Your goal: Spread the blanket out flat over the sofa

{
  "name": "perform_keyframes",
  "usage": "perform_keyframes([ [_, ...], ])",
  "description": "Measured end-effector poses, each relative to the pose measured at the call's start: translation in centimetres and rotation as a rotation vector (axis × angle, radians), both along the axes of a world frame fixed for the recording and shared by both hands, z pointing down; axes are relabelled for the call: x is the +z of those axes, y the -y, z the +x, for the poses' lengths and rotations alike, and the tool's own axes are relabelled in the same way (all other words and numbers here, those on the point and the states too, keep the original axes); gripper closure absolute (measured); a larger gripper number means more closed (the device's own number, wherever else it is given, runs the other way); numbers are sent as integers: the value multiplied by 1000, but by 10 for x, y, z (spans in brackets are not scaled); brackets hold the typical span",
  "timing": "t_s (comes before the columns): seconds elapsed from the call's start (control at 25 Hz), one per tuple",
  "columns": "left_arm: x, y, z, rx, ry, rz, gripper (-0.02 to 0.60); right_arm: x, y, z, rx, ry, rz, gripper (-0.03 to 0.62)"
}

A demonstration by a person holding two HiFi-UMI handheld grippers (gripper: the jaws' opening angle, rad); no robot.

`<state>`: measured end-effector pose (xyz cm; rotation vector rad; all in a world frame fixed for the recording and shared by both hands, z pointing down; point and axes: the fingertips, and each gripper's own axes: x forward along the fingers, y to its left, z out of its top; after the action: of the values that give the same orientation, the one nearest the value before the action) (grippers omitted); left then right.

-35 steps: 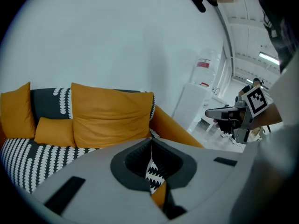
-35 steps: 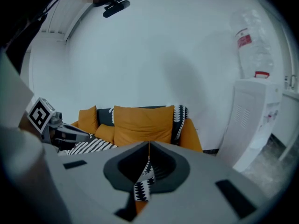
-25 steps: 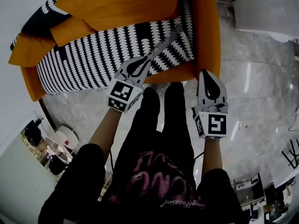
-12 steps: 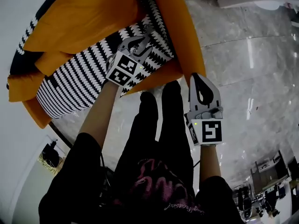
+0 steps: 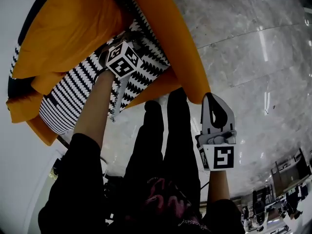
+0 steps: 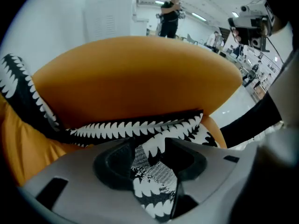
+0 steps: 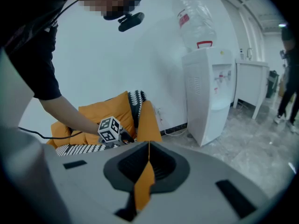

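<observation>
The black-and-white patterned blanket lies over the seat of the orange sofa and runs up behind its back cushion. My left gripper is low over the seat's right end by the armrest. Its jaws are opening, and a fold of blanket lies loose in the gap between them, under my left gripper. My right gripper hangs shut and empty over the floor, below the armrest's end. In its own view my right gripper shows only a thin slit.
The person's black-clad legs stand right in front of the sofa on a grey marble floor. A white water dispenser stands against the wall right of the sofa. People stand in the far background.
My left gripper moved farther over the seat toward the sofa's back and its jaws parted, loosening the blanket edge it pinched. The right gripper stayed low and shut.
</observation>
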<state>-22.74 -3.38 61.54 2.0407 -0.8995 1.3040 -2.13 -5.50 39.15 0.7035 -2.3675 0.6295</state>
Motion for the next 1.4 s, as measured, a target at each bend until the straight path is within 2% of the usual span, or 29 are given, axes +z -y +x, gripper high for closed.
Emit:
perform_keyframes([
  [0.12,22,4,-2,68,29,-34,399,11,6,15,37,-22,9,572],
  [0.4,62,0,12,126,32,-97,412,44,1,44,79,-47,-15,572],
  [0.52,49,-5,13,107,28,-94,542,37,-4,45,80,-41,-16,572],
  [0.56,43,-7,12,91,27,-87,549,32,-4,43,80,-31,-9,572],
  [0.76,10,-16,5,-41,13,-29,552,15,-7,28,52,0,13,572],
  [0.88,-5,-17,2,-81,0,-11,554,4,-4,14,33,20,33,572],
  [1.16,-19,-15,7,-78,6,23,554,-1,-19,8,3,34,38,572],
  [1.4,-40,-23,29,-66,-5,45,554,-8,-33,21,32,43,44,572],
])
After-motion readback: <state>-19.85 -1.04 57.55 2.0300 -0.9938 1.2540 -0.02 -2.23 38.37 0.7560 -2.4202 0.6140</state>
